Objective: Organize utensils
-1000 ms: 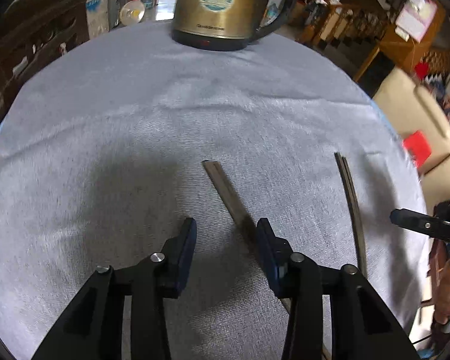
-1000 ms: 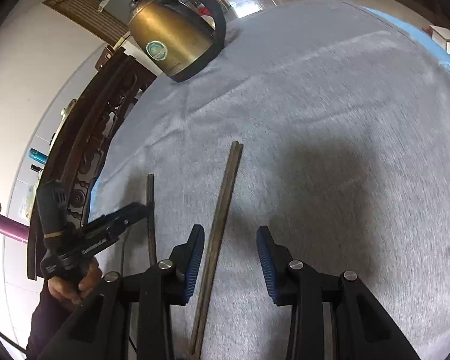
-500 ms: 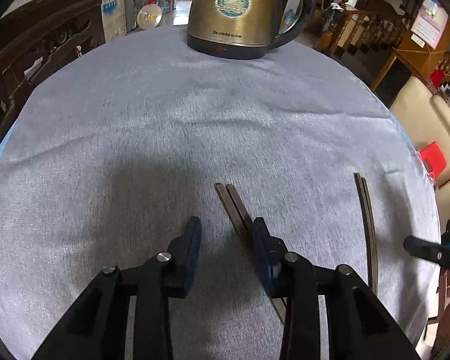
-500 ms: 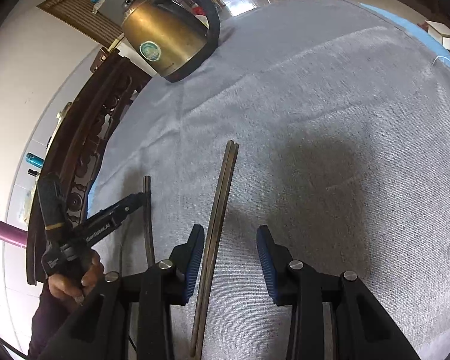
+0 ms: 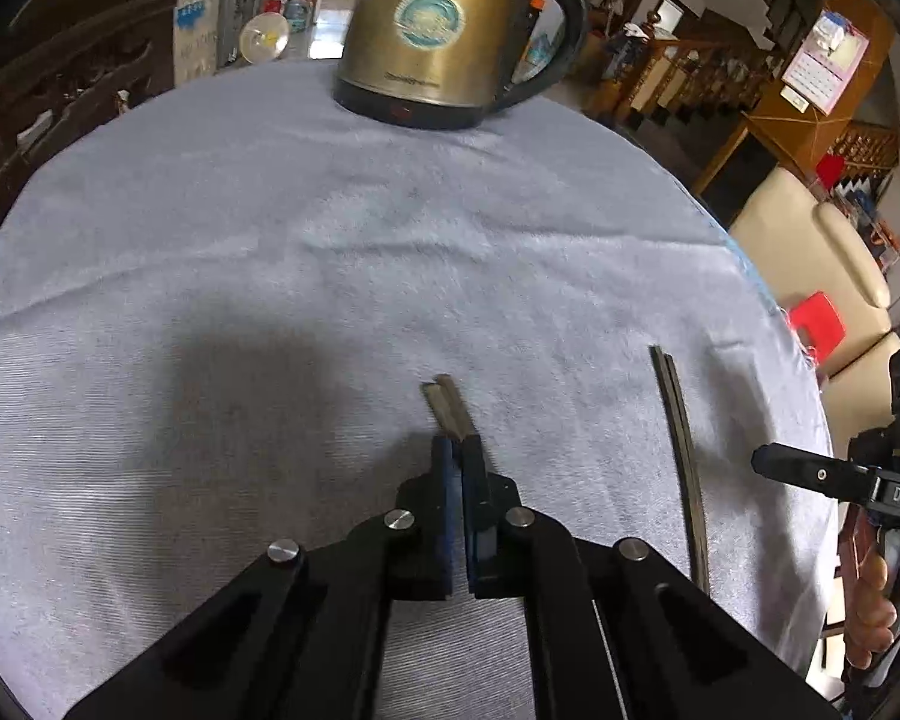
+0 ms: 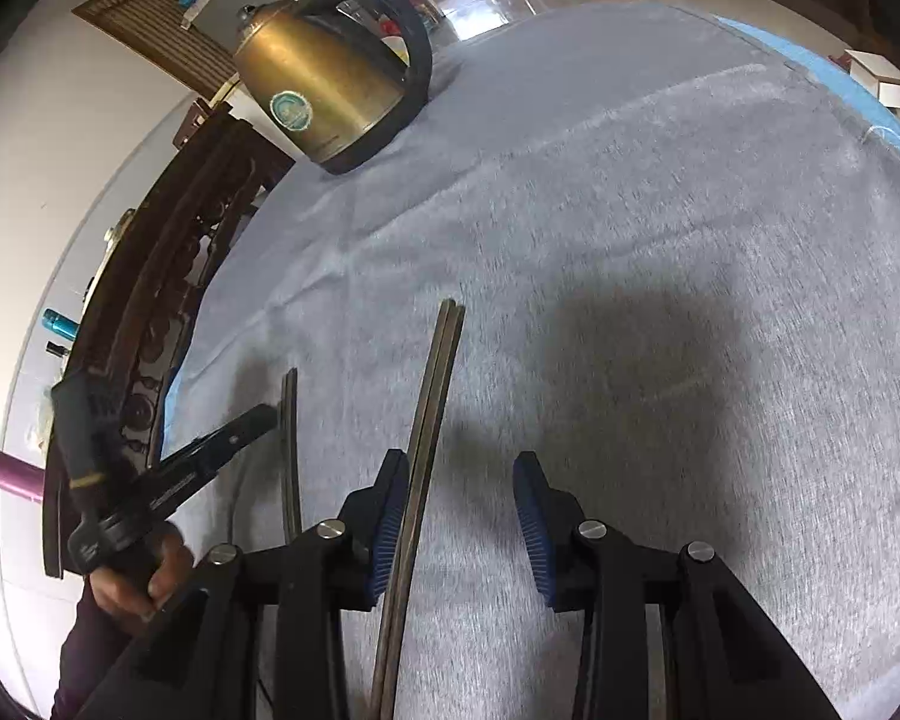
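1. Low in the centre of the left wrist view, the left hand-held gripper [image 5: 457, 450] has its blue-padded jaws drawn nearly together on a pair of dark, flat-sided chopsticks [image 5: 447, 405], whose blunt ends stick out just past the fingertips over the grey cloth-covered round worktop [image 5: 270, 252].
2. At the right of that frame a second pair of dark slender chopsticks [image 5: 681, 450] lies flat on the cloth, well apart from the first pair.
3. Lower centre of the right wrist view, the right hand-held gripper [image 6: 459, 480] stands wide open and holds nothing; the second pair [image 6: 429, 420] runs up between its jaws, just beside the left blue pad [image 6: 390, 516]. Whether they touch cannot be told.
4. At the top of the left wrist frame, a brass-coloured electric kettle with a black handle [image 5: 444, 30] stands at the far edge of the worktop.
5. Progress, as a judgement: early. One pair looks gripped, the other is only lined up for a grasp. No holder or tray shows, so the gathering and placing remain to be done.
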